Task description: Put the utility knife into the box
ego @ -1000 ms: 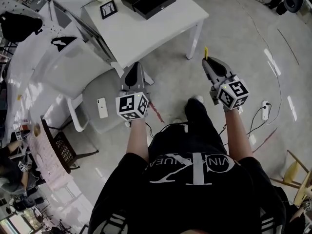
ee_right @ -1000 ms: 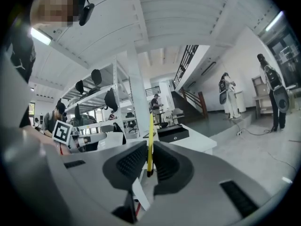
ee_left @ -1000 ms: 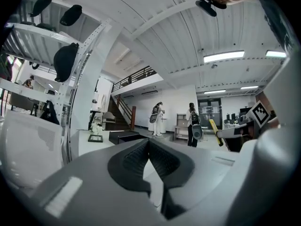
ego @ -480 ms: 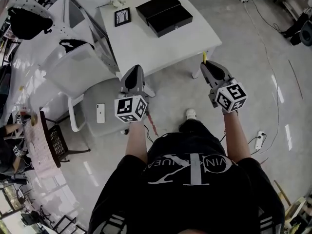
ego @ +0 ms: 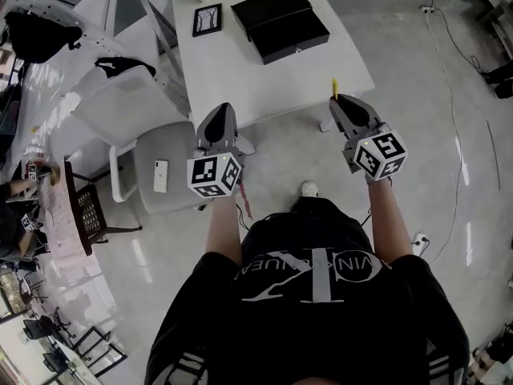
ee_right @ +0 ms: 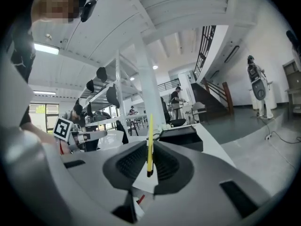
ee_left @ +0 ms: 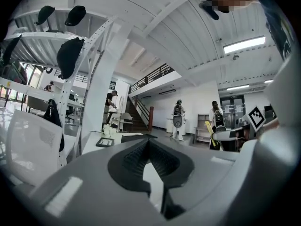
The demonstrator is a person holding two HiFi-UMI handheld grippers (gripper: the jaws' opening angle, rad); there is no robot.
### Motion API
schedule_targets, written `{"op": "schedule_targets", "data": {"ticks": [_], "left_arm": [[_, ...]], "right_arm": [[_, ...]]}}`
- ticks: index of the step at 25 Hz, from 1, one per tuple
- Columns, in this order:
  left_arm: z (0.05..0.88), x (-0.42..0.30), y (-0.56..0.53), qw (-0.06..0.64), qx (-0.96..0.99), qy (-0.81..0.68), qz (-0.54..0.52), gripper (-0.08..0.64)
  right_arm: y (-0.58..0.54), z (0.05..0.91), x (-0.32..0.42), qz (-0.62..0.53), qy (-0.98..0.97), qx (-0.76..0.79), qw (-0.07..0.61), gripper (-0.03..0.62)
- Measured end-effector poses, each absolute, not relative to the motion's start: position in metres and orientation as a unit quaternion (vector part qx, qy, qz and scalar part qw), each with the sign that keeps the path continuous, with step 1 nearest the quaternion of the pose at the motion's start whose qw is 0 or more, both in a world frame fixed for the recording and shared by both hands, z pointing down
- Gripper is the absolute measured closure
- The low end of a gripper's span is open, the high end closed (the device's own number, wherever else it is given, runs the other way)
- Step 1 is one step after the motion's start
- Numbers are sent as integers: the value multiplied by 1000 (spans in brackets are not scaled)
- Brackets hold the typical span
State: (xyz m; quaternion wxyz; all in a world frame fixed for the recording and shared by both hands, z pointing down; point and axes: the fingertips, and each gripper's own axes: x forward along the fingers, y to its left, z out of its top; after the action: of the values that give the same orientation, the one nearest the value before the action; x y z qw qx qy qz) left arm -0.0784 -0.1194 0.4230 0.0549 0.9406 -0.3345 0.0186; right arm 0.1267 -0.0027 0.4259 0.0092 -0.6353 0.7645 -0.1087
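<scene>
Right claw (ego: 343,109) is pinching the yellow utility knife (ego: 335,87), whose long axis pokes forward out past the tips. The black box (ego: 280,21) lies ahead and a bit left, further in on the white surface (ego: 240,66), with only bare top in between. Left claw (ego: 218,125) is pressed together on nothing. A small frame (ego: 206,20) sits just left of the box.

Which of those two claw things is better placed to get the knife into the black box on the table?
The right. The right gripper is clamped on the yellow utility knife, close to the edge of the white table where the black box lies. The left gripper is shut with nothing in it.
</scene>
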Motion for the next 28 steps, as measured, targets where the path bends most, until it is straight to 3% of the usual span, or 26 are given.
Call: {"op": "schedule_targets", "data": {"ticks": [28], "left_arm": [[443,-9,-177,77,914,-398,16,549]], "right_arm": [[-95,439,197,-116,821,-558,-28,540]]}}
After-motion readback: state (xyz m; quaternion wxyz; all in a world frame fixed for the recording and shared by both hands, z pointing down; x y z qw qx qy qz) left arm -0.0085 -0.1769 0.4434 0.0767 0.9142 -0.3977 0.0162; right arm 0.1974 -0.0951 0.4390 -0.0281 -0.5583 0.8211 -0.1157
